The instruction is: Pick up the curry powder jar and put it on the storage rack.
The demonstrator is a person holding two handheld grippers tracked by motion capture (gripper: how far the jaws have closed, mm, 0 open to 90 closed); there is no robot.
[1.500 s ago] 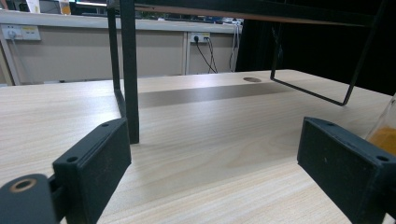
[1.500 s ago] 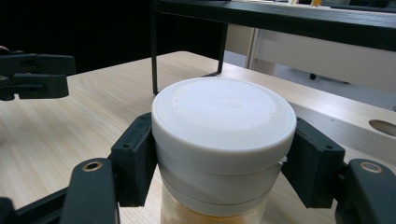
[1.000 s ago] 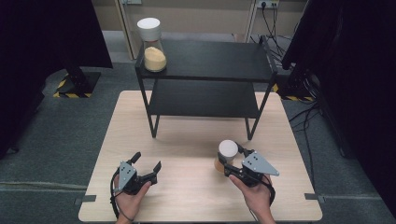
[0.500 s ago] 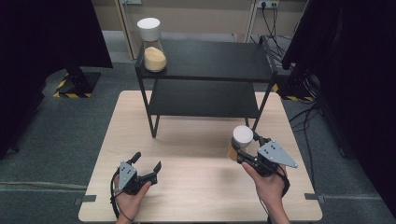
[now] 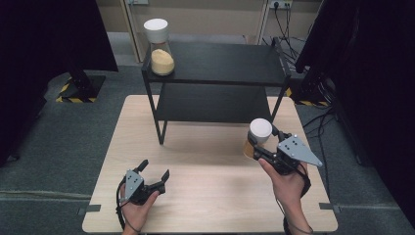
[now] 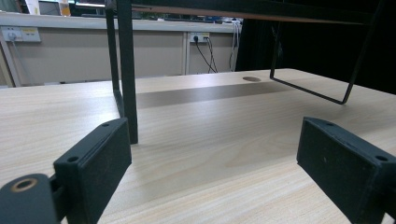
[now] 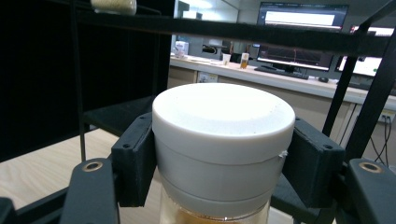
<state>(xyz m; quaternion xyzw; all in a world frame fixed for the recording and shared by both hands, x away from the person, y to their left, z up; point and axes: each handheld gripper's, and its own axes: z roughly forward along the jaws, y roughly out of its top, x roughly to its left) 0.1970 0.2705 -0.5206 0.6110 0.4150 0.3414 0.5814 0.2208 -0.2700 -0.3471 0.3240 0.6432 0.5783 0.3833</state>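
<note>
A glass jar with a white lid and yellow grains inside hangs above the table's right side, and my right gripper is shut on it just under the lid. In the right gripper view the white lid sits between both black pads. A second jar of the same kind stands on the top left corner of the black shelf. My left gripper rests low on the table near the front left, jaws open and empty, its pads wide apart over bare wood.
The black two-tier shelf stands at the back half of the wooden table; its front left leg rises just ahead of my left gripper. Grey floor surrounds the table, with dark curtains on both sides and cables at the back right.
My right gripper has lifted the jar off the table and carried it upward, a little toward the shelf. The left gripper has stayed where it was.
</note>
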